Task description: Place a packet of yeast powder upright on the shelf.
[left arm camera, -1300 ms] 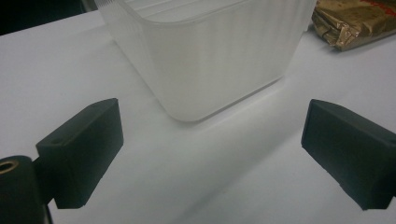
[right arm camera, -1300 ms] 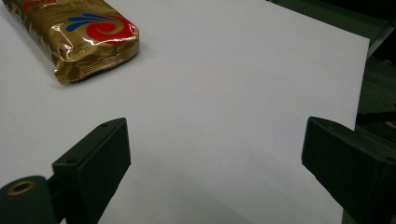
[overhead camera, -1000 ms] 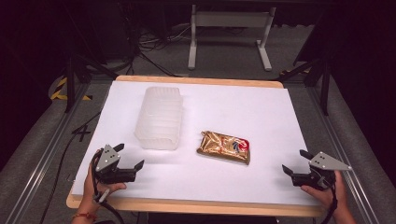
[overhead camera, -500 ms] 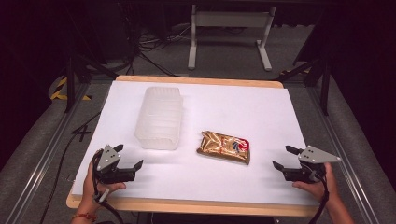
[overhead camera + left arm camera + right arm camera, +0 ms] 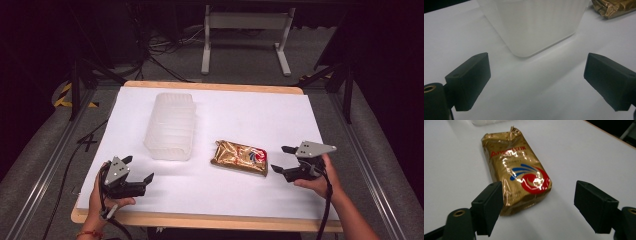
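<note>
A gold foil packet [image 5: 240,157] with a red and blue logo lies flat near the middle of the white table [image 5: 250,115]. My right gripper [image 5: 280,161] is open just right of it, jaws spread toward the packet's near end [image 5: 519,175] with nothing held. A clear ribbed plastic tub [image 5: 171,125] lies left of the packet. At the front left, my left gripper [image 5: 137,169] is open and faces the tub's near end [image 5: 536,27]; the packet's corner [image 5: 614,7] shows at the top right of that view.
The table's wooden edge [image 5: 200,220] runs along the front. Beyond the far edge are a metal stand [image 5: 245,35], cables and dark floor. Metal rails flank both sides of the table.
My right gripper has moved left and slightly forward, from the table's right edge to just beside the gold packet. My left gripper has stayed put.
</note>
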